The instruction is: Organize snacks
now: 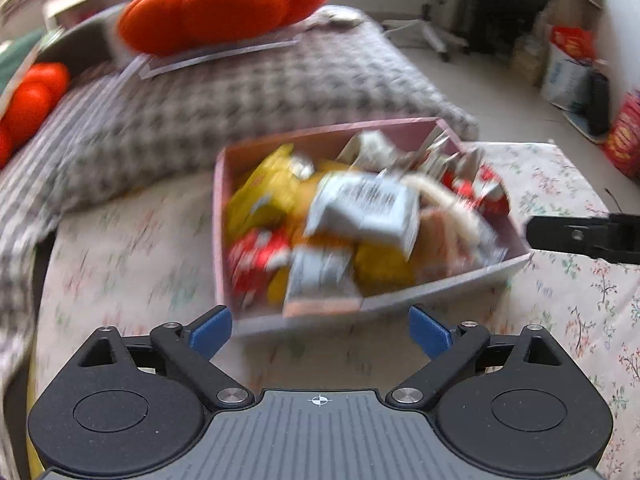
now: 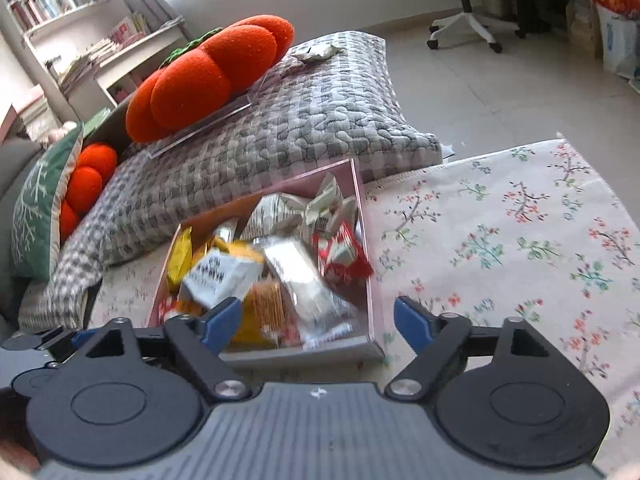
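Both the left gripper (image 1: 320, 330) and right gripper (image 2: 318, 322) hover with jaws spread and empty just near of the pink box (image 2: 370, 280) heaped with snacks (image 2: 280, 276) on the floral cloth (image 2: 520, 240), fitting either sorting underway or gathering done.

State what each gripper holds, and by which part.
Nothing. The left gripper and right gripper are both open and empty, near the pink box of snacks.
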Available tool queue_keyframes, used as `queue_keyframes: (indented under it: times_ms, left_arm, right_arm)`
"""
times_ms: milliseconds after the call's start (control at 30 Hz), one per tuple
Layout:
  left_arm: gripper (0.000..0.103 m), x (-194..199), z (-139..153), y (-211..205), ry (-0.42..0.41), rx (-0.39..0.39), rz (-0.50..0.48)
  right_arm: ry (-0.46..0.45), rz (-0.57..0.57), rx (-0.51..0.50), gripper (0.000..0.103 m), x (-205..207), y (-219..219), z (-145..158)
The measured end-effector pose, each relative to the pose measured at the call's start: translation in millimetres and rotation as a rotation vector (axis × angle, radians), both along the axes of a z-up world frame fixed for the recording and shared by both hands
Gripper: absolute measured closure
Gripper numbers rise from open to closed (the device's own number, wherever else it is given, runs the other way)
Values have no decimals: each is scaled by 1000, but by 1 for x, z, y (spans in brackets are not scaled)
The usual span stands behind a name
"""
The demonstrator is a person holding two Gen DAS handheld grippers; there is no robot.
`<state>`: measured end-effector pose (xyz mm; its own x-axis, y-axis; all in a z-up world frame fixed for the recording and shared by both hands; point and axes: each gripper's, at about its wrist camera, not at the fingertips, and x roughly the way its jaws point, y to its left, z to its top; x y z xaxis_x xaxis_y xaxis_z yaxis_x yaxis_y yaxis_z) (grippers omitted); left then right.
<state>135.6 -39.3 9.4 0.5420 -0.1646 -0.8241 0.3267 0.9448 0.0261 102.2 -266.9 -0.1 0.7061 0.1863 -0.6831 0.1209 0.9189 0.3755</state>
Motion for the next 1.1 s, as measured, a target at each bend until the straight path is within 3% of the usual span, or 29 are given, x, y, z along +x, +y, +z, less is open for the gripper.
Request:
queue_keyframes:
  times_ms: [267,367,567,1100]
  left_arm:
    - [0,-58,4,23,11,75,127]
    - [0,-70,12,30,-1,61,175]
    - [0,-79,13,33,-30,38,200]
    - [0,-76,-7,27,26,25,193]
  right_arm:
    - [63,36,-149,9,-37,29,5]
    - [73,47,-185,1,-51,38,8]
    - [83,50,-243,1,-64,50,2]
    - [139,56,-331,1,-56,58,-9]
